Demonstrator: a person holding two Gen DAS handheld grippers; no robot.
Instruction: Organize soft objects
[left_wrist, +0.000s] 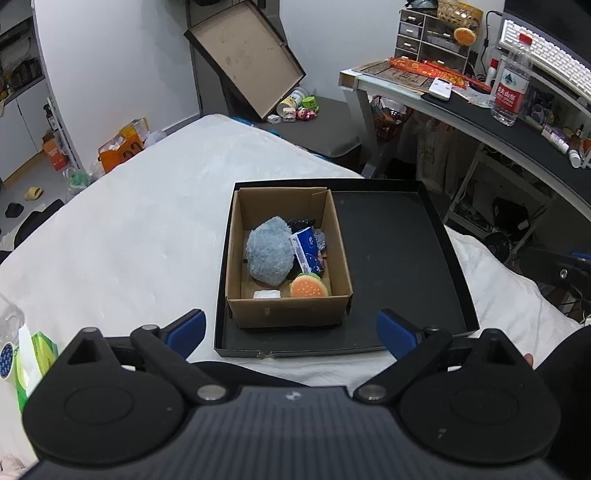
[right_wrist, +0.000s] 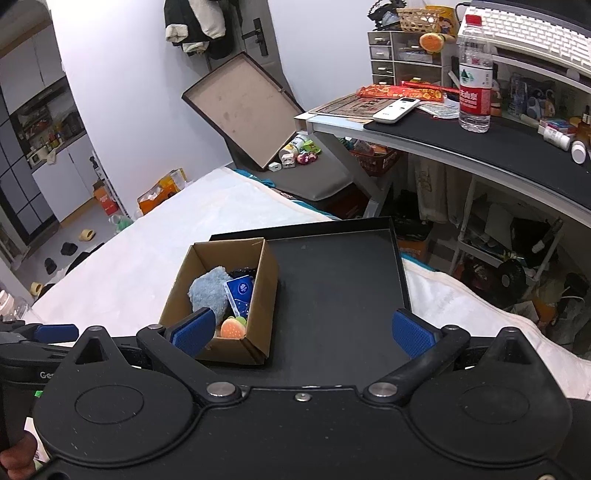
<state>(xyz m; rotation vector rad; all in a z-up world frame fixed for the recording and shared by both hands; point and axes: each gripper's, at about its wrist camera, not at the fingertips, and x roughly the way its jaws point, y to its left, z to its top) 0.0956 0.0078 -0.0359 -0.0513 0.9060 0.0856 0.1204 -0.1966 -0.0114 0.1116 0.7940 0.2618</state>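
Cardboard box (left_wrist: 288, 306) in black tray (left_wrist: 399, 258), fluffy blue toy (left_wrist: 267, 254) inside, left claw (left_wrist: 291, 332) and right claw (right_wrist: 301, 332) spread, empty

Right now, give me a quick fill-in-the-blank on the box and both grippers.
1. The cardboard box sits inside a black ____.
2. The burger toy lies in the ____.
3. The left gripper holds ____.
4. The right gripper has its fingers ____.

Missing: tray; box; nothing; open
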